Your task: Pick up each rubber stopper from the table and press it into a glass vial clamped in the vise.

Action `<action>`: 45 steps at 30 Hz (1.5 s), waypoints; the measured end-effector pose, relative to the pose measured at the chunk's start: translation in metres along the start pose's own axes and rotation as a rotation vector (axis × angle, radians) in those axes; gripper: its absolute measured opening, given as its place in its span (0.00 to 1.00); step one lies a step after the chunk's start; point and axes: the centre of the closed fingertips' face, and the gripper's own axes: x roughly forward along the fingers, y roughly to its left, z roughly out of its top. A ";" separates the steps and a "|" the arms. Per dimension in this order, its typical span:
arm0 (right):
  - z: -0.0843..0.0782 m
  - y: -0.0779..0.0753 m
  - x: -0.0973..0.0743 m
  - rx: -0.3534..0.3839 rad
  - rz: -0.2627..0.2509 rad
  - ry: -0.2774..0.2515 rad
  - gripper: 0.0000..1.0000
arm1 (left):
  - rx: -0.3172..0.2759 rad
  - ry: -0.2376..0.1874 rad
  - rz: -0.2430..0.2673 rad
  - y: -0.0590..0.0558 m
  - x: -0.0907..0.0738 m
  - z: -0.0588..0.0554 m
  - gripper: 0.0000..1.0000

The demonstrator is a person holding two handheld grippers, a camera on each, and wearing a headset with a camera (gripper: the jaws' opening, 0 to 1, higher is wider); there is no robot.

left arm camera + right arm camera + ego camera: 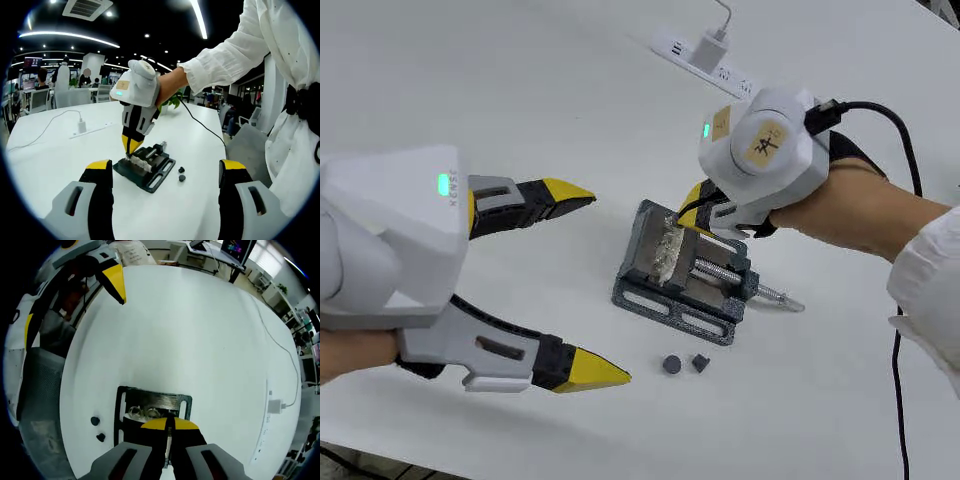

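Head view: a bare white table [520, 90] carries a white power strip with a plugged-in charger [697, 52] at its far edge. A dark grey metal vise [670, 308] sits mid-table and clamps clear glass vials [668, 250]. Two small dark rubber stoppers [672, 365] lie on the table just beside the vise. The left gripper [588, 283] hovers wide open and empty.

Left gripper view: an open office lies behind, with ceiling light strips, desks and people. The right gripper [131, 146] points down at the vials.

Right gripper view: its yellow tips almost meet above the vials; whether they pinch a stopper, I cannot tell.
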 end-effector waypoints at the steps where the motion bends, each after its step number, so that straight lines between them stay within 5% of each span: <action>1: 0.000 -0.001 0.000 0.000 0.000 0.001 0.00 | 0.002 0.001 0.000 0.000 0.000 0.000 0.86; 10: 0.002 0.004 0.000 -0.124 -0.063 0.083 0.00 | 0.007 0.003 0.000 -0.001 0.001 0.001 0.86; 13: 0.002 0.003 0.000 -0.111 -0.068 0.087 0.00 | 0.009 0.009 -0.002 -0.003 0.001 0.001 0.86; 18: 0.001 0.000 -0.003 -0.010 -0.052 0.049 0.00 | 0.022 0.033 -0.010 -0.008 -0.002 -0.002 0.86; 24: -0.002 -0.002 -0.004 -0.014 -0.059 -0.007 0.00 | 0.012 0.049 0.000 -0.009 -0.007 -0.006 0.85; 34: -0.004 -0.009 -0.005 0.128 -0.068 -0.111 0.04 | 0.008 0.081 -0.003 -0.018 -0.009 -0.013 0.84; 45: 0.005 0.001 -0.020 0.249 -0.087 -0.240 0.09 | 0.014 0.097 -0.011 -0.024 -0.008 -0.012 0.84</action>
